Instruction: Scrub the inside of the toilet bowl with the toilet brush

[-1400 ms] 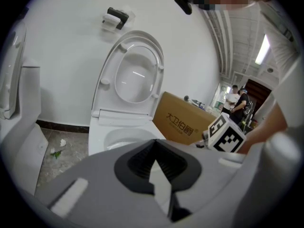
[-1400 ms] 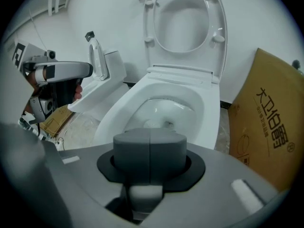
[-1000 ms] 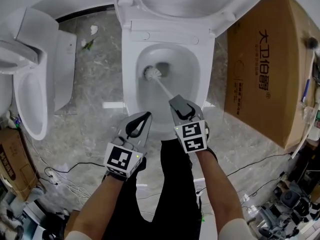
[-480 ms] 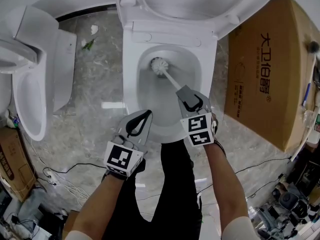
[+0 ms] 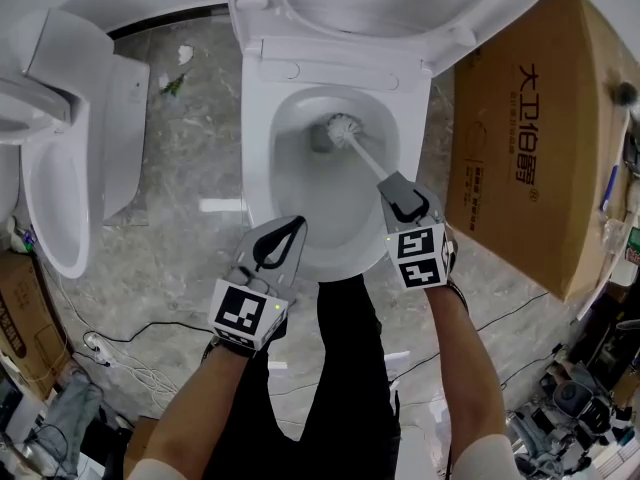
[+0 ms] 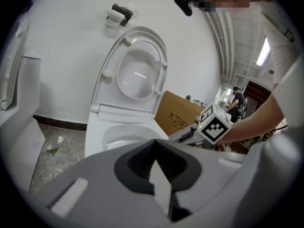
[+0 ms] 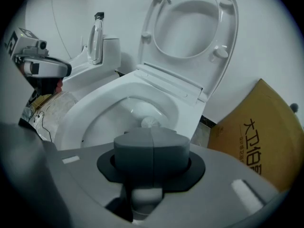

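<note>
**Grey stone floor, white toilet, brush down in the bowl**

Grey marble floor (image 5: pixel 190 228) is all around me, and a white toilet stands in the middle of the head view. Its lid (image 5: pixel 380 8) is flipped up at 12 o'clock. The toilet bowl (image 5: pixel 262 168) is wide open.

The toilet brush (image 5: pixel 343 126) is down inside the bowl. Its round white bristle end sits in the far part of the bowl, near 12 o'clock and a bit to the right of the middle. It looks like it is touching the bowl wall, but I cannot be sure. The thin handle (image 5: pixel 365 156) slants back toward 4 o'clock.

My right gripper (image 5: pixel 393 184) hangs over the bowl's edge at about 4 o'clock. Its jaws are squeezed tight on the end of the handle. In the right gripper view the grey pads are pressed together, and the bristle end peeks out just past them.

My left gripper (image 5: pixel 291 227) hangs over the front edge of the bowl at about 7 o'clock. Its jaw tips are pressed together, and it carries nothing.

A big brown cardboard box (image 5: pixel 520 138) stands just beside the toilet at 3 o'clock. A second toilet (image 5: pixel 60 168) stands at 9 o'clock, well apart. Thin wires (image 5: pixel 130 353) lie on the floor at about 7 o'clock. A small white paper scrap (image 5: pixel 185 55) lies at 11 o'clock.
</note>
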